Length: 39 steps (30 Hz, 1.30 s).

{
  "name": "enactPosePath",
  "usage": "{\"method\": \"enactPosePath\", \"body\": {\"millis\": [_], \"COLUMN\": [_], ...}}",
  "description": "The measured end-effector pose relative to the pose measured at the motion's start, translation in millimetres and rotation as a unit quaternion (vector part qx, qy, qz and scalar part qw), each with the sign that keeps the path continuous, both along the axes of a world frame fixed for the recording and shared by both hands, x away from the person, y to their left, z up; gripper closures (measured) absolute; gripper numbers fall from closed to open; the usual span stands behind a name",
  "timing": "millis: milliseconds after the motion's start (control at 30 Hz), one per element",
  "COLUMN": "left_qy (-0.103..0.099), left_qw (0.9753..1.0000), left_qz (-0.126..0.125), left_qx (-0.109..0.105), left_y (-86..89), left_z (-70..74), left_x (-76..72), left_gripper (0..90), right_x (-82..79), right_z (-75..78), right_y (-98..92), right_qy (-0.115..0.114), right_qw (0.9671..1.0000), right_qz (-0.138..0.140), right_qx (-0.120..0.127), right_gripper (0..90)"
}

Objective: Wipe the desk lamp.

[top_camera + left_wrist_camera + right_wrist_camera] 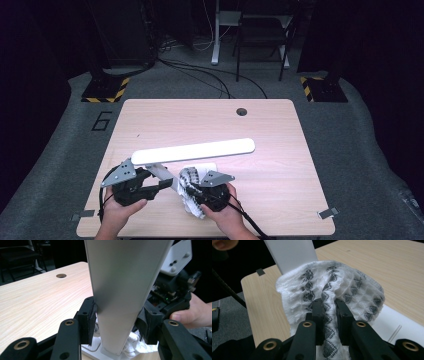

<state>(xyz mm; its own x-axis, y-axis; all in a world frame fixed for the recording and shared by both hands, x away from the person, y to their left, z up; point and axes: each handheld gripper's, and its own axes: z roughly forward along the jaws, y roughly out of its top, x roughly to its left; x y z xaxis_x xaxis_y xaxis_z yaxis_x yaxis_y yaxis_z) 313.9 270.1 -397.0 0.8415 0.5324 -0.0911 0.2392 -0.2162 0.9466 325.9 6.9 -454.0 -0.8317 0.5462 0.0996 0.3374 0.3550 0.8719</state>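
While pale wood table (280,150) sits on grey carpet, dark room, left tool (117,322) clamping lamp arm (122,290), right tool (329,312) pinching cloth (329,282).

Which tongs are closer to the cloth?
Right. The right tongs are clamped on the cloth; the left tongs grip the lamp arm beside it.

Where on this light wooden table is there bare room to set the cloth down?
Bare room: the light wooden table beyond the white lamp bar, toward the round cable hole, and its right side. Crowded: the near edge, where the left gripper, right gripper and white patterned cloth cluster.
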Motion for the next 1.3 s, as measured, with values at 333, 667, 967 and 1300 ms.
{"method": "enactPosePath", "body": {"millis": [333, 667, 967, 1300], "left_qy": [0.001, 0.001, 0.011, 0.022], "left_qw": [1.0, 0.9999, 0.9999, 0.9994], "left_qz": [0.0, -0.003, -0.004, -0.025], "left_qx": [-0.001, -0.011, -0.001, 0.01], "left_y": [-0.5, 0.4, -4.5, -10.7], "left_z": [-0.3, -4.7, -21.5, -38.6], "left_x": [-0.3, 0.4, 4.4, 7.4], "left_gripper": [53.8, 52.7, 48.5, 49.5], "right_x": [-5.2, -5.4, -5.0, -5.1], "right_z": [16.6, 8.0, 5.4, 15.3], "right_y": [4.7, 1.3, -9.7, -32.2], "right_qy": [-0.018, -0.018, -0.018, -0.033], "right_qw": [0.9996, 0.9997, 0.9996, 0.9986], "right_qz": [0.001, -0.002, -0.014, -0.034], "right_qx": [0.023, 0.016, 0.014, 0.026], "right_gripper": [80.1, 79.7, 79.6, 79.7]}}
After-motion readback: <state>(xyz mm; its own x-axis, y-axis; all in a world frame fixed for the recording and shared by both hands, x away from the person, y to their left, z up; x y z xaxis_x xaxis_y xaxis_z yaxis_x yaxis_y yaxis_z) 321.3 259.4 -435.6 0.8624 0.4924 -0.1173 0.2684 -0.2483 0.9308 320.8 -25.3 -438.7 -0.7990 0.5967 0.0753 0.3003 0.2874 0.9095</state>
